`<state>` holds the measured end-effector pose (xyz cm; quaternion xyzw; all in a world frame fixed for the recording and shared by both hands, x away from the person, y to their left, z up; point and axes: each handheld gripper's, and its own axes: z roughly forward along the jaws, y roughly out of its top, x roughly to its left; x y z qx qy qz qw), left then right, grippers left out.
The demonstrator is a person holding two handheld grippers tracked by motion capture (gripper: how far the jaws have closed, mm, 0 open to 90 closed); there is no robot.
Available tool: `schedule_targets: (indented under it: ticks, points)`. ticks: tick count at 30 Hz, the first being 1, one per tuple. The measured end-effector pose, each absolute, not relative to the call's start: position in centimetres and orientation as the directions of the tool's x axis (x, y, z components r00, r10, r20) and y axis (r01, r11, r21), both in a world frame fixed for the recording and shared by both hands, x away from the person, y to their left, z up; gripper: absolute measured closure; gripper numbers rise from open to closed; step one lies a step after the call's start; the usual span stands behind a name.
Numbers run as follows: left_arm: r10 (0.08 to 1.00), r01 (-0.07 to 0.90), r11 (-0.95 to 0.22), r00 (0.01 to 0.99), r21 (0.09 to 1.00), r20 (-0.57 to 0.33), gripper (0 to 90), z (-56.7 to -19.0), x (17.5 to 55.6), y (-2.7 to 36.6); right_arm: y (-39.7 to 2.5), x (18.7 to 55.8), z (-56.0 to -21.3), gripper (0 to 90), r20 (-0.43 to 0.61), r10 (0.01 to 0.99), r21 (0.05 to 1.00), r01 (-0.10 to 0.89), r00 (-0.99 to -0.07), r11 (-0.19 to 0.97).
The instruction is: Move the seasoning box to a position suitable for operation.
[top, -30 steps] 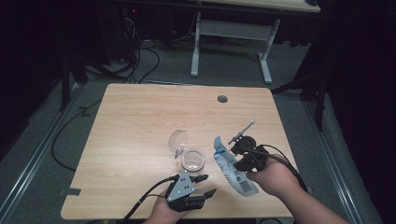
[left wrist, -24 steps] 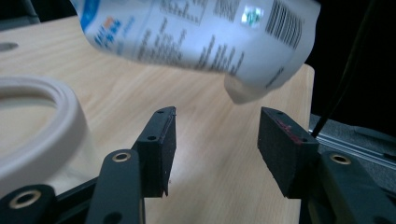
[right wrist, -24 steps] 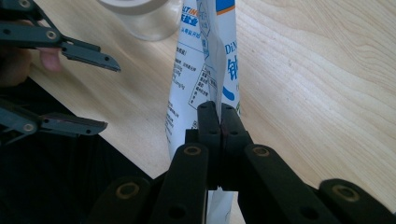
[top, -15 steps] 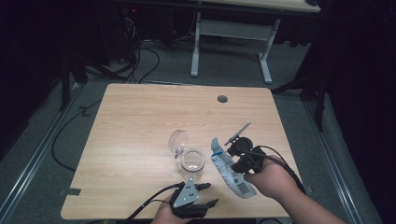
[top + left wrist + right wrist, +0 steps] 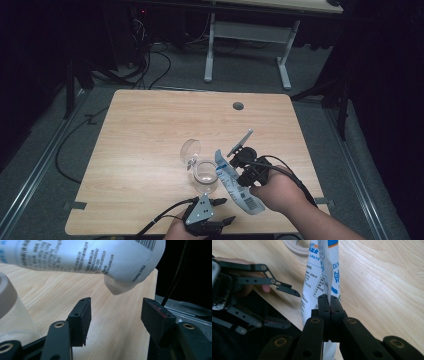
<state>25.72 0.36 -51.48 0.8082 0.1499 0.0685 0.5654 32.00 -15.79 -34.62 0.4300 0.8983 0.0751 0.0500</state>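
— Since a second before, what had moved?

— Mostly the left gripper (image 5: 216,219): it had slid back toward the near edge of the table (image 5: 150,130) and sat lower in the high view than it had. The pouch (image 5: 235,187) had tilted a little more, its upper end closer to the jar (image 5: 206,177).

— Who held the pouch?

— The right gripper (image 5: 329,303). In the right gripper view its two black jaws were clenched together on a flat edge of the white and blue printed pouch, which hung between them and ran up and away from the camera.

— And the left gripper's jaws?

— Released. In the left gripper view they stood wide apart with bare wood between them, grasping nothing. The rounded lower corner of the pouch (image 5: 125,267) hung just above and beyond them, not touching either one.

— Where did the pouch sit in the scene?

— Near the front of the table, right of centre, slanting from its upper end just beside the jar down toward the near edge. The clear glass jar stood upright immediately to its left, mouth open, with its hinged lid (image 5: 190,149) swung back on the far left side.

— Anything else on the table?

— A small round grommet hole (image 5: 238,105) near the far edge, well apart from the rest.
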Motion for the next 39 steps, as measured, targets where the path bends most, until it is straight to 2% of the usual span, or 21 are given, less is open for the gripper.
schedule_targets:
  ticks: [10, 18, 25, 36, 39]
  points:
    - [0.317, 0.162, -0.307, 0.946, 0.938, -0.06, 40.1, -51.8, 25.8, -0.2, -14.8, 31.4, -34.8, 90.0, -0.006, 0.777, 0.188, 0.762, -0.63, 0.62]
    - [0.308, 0.156, -0.299, 0.949, 0.941, -0.059, 34.3, -52.0, 25.8, -1.3, -14.5, 31.2, -34.4, 90.0, -0.003, 0.776, 0.202, 0.76, -0.63, 0.618]
    - [0.351, 0.145, -0.289, 0.936, 0.946, -0.037, 33.5, -51.9, 25.9, -2.1, -13.8, 31.2, -33.7, 90.0, 0.009, 0.775, 0.216, 0.758, -0.631, 0.615]
    - [0.4, 0.117, -0.297, 0.916, 0.948, 0.012, 57.3, -51.5, 25.5, -1.8, -13.5, 31.5, -33.8, 90.0, 0.008, 0.775, 0.22, 0.757, -0.632, 0.615]
    - [0.413, 0.129, -0.308, 0.91, 0.943, 0.01, 58.9, -51.2, 25.5, -1.8, -13.6, 31.7, -33.8, 90.0, 0.012, 0.778, 0.218, 0.761, -0.628, 0.611]
